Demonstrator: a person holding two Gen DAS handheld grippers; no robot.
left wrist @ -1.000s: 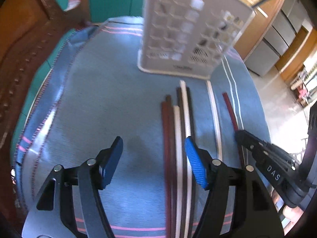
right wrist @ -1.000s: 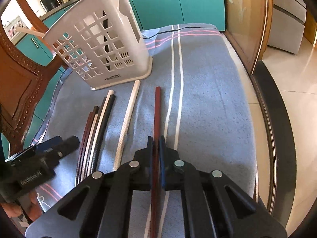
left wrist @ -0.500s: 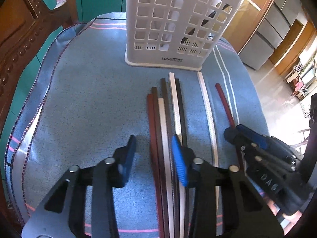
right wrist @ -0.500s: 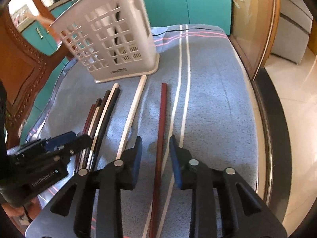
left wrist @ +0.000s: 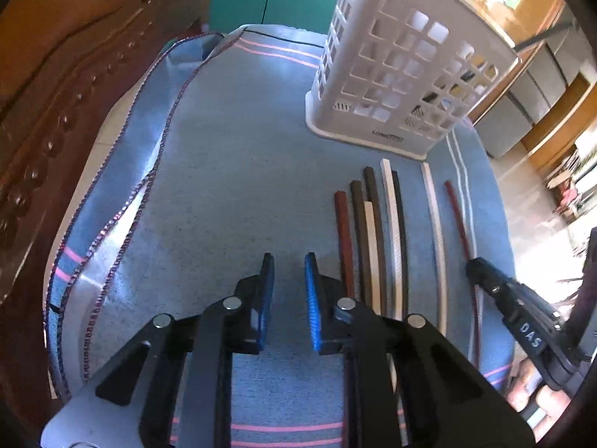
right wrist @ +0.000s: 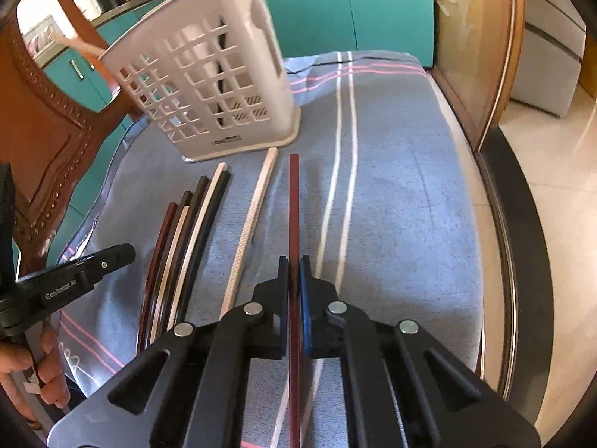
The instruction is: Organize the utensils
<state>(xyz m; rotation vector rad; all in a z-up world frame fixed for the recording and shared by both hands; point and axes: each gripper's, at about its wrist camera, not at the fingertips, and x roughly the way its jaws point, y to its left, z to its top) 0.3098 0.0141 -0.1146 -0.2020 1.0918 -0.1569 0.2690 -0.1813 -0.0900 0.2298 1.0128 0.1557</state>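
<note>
One blue striped cloth (right wrist: 391,194) is covering the table, with the white lattice basket (right wrist: 209,86) standing at its far end. Six chopsticks (left wrist: 373,239) are lying bundled before it, a pale one (right wrist: 250,231) just beside them. The right gripper (right wrist: 294,291) is pinching the dark red chopstick (right wrist: 294,201). The left gripper (left wrist: 289,291) is closing on nothing, over bare cloth.

A blue striped cloth (right wrist: 403,194) covers the table; chopsticks (right wrist: 194,231) lie just before the white basket (right wrist: 209,86) standing on it.
</note>
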